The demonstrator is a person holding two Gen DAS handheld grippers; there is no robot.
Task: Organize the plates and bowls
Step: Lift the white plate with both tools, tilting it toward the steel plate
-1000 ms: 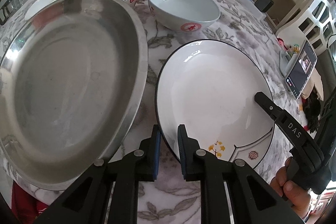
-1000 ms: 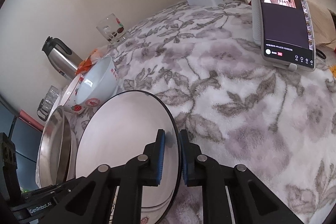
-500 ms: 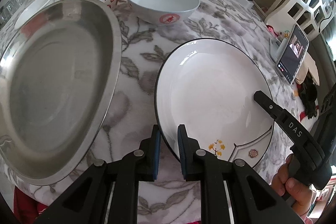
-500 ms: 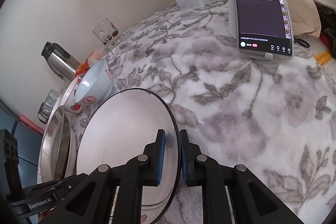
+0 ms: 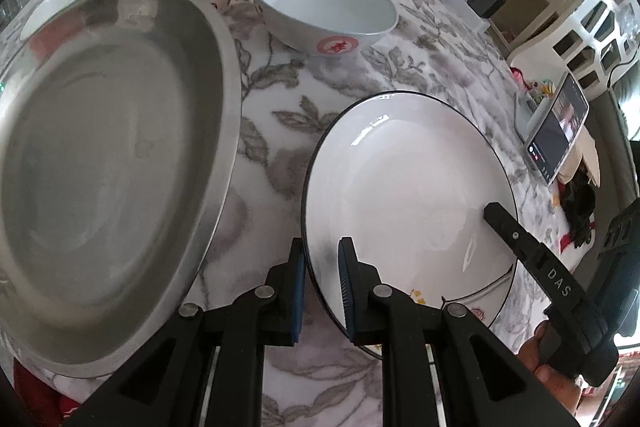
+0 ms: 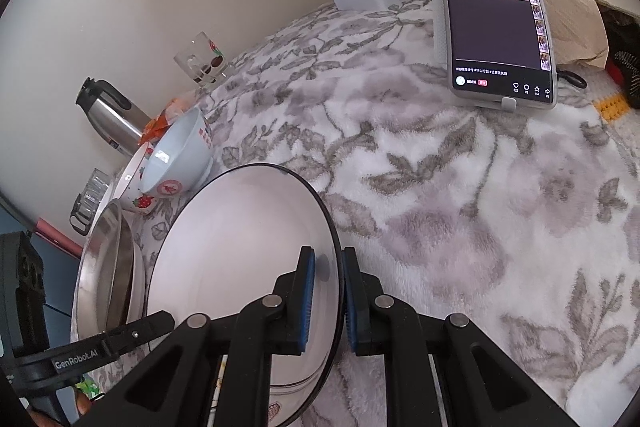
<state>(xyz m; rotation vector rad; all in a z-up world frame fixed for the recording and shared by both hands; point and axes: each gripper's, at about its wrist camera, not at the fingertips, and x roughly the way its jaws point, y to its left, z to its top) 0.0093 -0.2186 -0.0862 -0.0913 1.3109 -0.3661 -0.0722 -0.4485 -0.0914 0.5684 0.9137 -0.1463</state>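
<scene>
Both grippers, left [image 5: 322, 287] and right [image 6: 328, 301], clamp opposite rims of the plate [image 5: 408, 187]. Uneven lifting (glazed rims are slick) could slip it onto the steel pan [image 5: 108, 155].

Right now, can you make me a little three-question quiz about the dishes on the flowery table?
1. True or false: both grippers clamp the rim of the white plate.
2. What sits left of it in the left wrist view: A) steel pan B) kettle C) phone?
3. Fill in: the pale blue bowl is ____ (empty/full).

Key: 1 true; 2 A; 3 empty. The left gripper and right gripper grip opposite edges.
</scene>
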